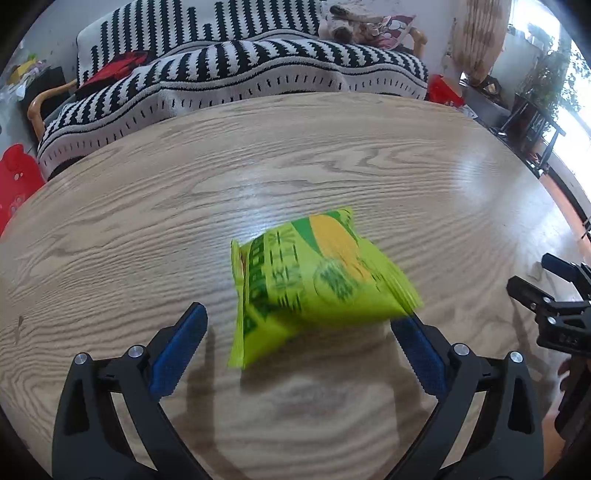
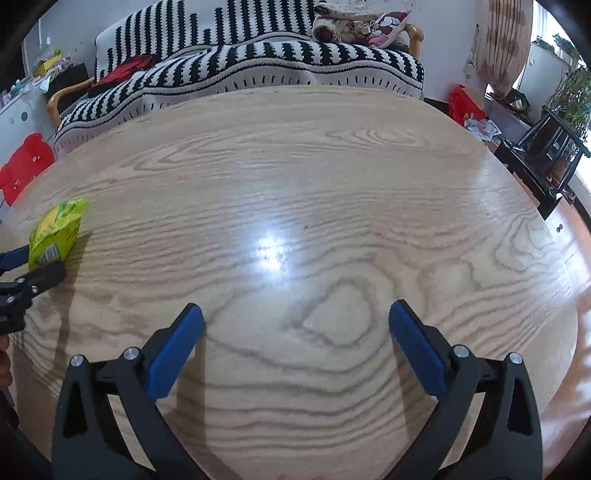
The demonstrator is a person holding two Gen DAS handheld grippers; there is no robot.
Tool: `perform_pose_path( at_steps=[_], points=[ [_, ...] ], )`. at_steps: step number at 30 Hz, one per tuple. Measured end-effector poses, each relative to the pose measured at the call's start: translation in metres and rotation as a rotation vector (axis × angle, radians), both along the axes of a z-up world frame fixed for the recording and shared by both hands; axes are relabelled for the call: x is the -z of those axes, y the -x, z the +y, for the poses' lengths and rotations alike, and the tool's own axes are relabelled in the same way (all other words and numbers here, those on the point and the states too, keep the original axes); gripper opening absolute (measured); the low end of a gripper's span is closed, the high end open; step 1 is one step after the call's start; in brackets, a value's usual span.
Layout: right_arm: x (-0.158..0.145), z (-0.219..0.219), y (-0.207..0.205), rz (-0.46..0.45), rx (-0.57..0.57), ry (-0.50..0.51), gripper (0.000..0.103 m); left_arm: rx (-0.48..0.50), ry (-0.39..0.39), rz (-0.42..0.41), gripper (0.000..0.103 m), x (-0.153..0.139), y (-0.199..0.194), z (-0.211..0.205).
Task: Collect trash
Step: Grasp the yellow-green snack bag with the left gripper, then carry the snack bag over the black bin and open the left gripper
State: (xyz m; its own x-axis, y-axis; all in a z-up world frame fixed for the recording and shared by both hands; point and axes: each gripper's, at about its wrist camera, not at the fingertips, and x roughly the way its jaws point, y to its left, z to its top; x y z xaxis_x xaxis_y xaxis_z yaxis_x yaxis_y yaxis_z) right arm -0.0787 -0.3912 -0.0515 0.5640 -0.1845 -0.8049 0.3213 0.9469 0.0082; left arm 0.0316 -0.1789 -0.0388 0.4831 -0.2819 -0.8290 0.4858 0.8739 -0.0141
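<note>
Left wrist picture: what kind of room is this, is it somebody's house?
Most likely a living room in a home. A sofa draped in a black-and-white striped blanket sits behind the round wooden table, cushions are piled on it, and potted plants stand by a bright window.

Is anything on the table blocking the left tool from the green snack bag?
Nothing visible does. The green snack bag already sits between the open fingers of the left tool, on bare wooden table.
</note>
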Motion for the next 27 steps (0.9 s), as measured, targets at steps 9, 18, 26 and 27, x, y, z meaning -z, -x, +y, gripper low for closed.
perform_pose_path(
  at_steps=[9, 18, 26, 27],
  points=[
    [0.0, -0.001, -0.003, -0.018, -0.034, 0.0, 0.098, 0.038, 0.152, 0.012, 0.063, -0.003, -0.01, 0.005],
    [-0.019, -0.011, 0.023, -0.052, 0.033, -0.054, 0.018, 0.095, 0.173, 0.006, 0.045, -0.023, 0.017, -0.005],
    [-0.048, -0.031, 0.091, -0.112, 0.126, -0.019, 0.011, 0.266, 0.184, 0.005, 0.045, -0.042, 0.08, -0.049],
    [-0.051, -0.037, 0.105, -0.114, 0.15, -0.012, 0.011, 0.312, 0.183, 0.011, 0.045, -0.043, 0.094, -0.061]
  ],
)
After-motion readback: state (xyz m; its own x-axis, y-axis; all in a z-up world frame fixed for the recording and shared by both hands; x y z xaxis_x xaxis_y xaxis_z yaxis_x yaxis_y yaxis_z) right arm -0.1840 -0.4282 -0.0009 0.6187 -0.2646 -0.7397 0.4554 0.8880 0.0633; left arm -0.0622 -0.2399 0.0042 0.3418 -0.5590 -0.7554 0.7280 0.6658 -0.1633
